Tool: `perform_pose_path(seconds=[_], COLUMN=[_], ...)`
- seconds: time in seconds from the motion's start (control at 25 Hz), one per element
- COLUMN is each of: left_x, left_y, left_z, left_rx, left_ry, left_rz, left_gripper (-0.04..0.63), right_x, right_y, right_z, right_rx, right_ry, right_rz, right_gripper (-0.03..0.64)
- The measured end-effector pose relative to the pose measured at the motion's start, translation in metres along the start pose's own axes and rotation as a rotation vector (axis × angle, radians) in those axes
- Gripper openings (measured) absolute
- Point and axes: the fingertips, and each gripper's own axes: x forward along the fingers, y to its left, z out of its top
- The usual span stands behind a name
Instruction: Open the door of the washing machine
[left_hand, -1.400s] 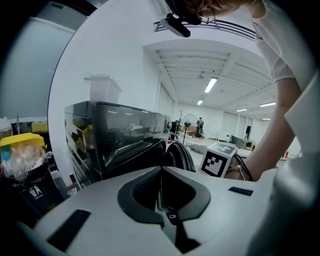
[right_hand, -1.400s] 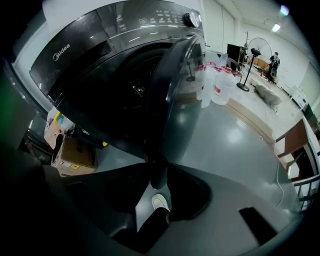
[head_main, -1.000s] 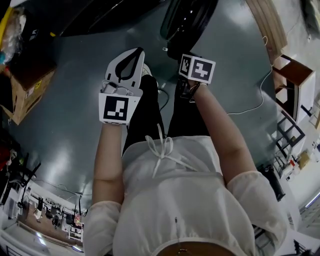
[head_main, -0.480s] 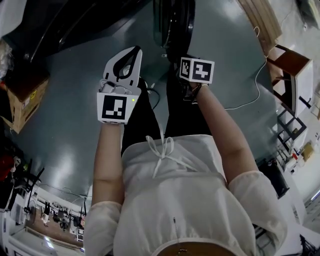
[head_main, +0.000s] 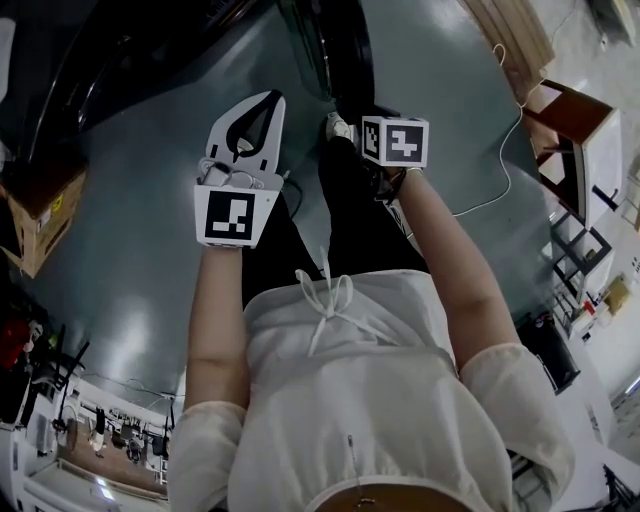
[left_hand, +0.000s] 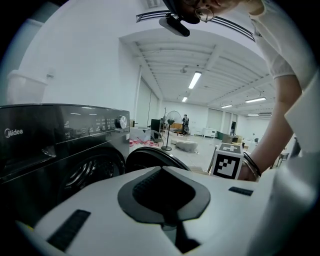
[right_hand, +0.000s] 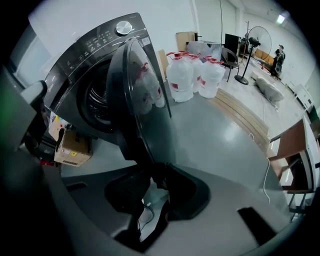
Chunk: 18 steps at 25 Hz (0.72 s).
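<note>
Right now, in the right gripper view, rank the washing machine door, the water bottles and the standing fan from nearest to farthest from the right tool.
1. Washing machine door: its edge sits between the right tool's jaws.
2. Water bottles: beyond the door, upper centre.
3. Standing fan: far back, upper right.

The washing machine (right_hand: 87, 50), upper left in the right gripper view, has a glossy dark front, its door (right_hand: 145, 105) polished enough to mirror the translucent plastic water jugs (right_hand: 192, 75) beyond. The grey floor (right_hand: 215, 135) shines smooth beside a matt cardboard box (right_hand: 72, 147); the left gripper (head_main: 270, 100) is matt white plastic, the person's blouse (head_main: 350, 380) thin white cloth.
</note>
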Motion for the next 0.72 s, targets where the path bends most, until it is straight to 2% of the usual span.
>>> perform_pose_path(seconds=[0.12,0.36,0.72], left_x=[0.015,0.061,0.115], left_y=[-0.014,-0.043,-0.07], left_z=[0.006,0.015,0.029], left_rx=[0.024,0.017,0.023], left_ry=[-0.001,-0.001,0.0], left_rz=[0.002,-0.01,-0.038], left_gripper=[0.021,0.021,0.02], right_x=[-0.006,-0.015,-0.023], right_y=[-0.024,-0.082,-0.145], right_z=[0.007,0.028,0.057], right_rx=[-0.022,-0.076,-0.16], right_ry=[-0.011,-0.029,-0.072], right_rz=[-0.016,-0.045,-0.066], right_gripper=[0.097,0.098,0.103])
